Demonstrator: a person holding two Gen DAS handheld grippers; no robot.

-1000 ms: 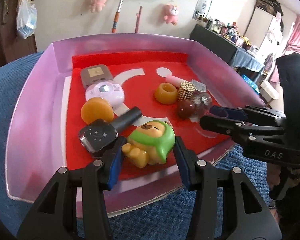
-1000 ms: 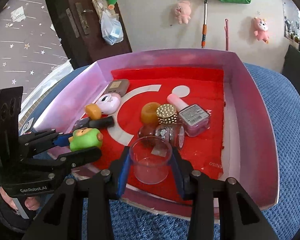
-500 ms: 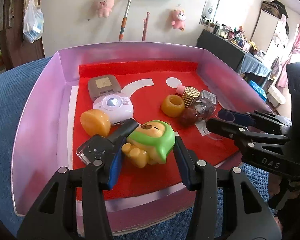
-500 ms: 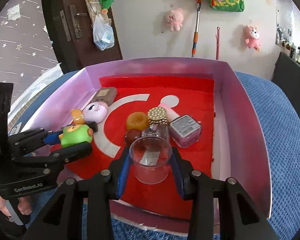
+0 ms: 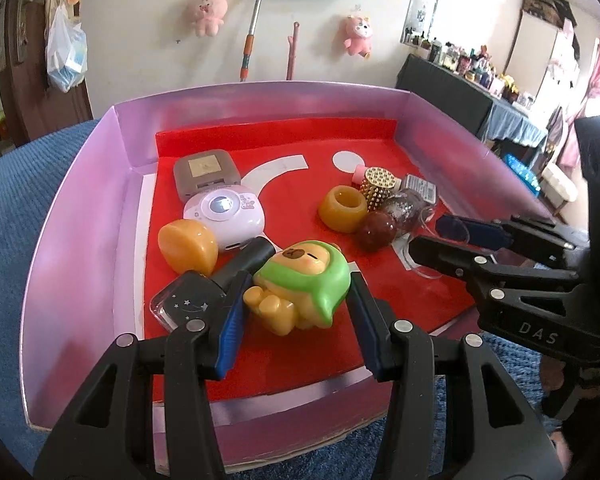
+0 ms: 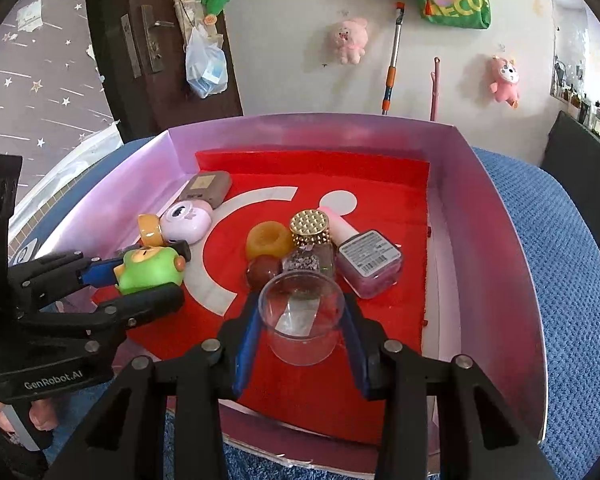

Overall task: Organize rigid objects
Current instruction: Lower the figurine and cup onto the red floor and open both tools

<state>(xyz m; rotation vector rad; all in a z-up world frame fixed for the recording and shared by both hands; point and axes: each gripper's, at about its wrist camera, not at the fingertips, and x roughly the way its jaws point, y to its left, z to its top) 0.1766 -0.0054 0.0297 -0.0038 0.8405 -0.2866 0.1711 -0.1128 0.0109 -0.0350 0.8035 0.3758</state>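
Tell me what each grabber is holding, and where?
The left gripper pinches the bear toy by its two sides. The right gripper squeezes the clear cup by its side walls, just under the rim.

The right gripper (image 6: 302,322) clamps a clear cup (image 6: 302,316) over the red tray (image 6: 496,248); the left gripper (image 6: 140,284) grips a green toy (image 6: 148,272).

**Tray count**

One pink tray (image 6: 496,216) holds: one green-hooded toy figure (image 5: 300,280), one clear cup (image 6: 302,316), two orange pieces (image 5: 186,246), one dark red ball (image 5: 378,230), one toy camera (image 5: 224,216), one grey case (image 5: 206,172), three bottles (image 6: 370,262).
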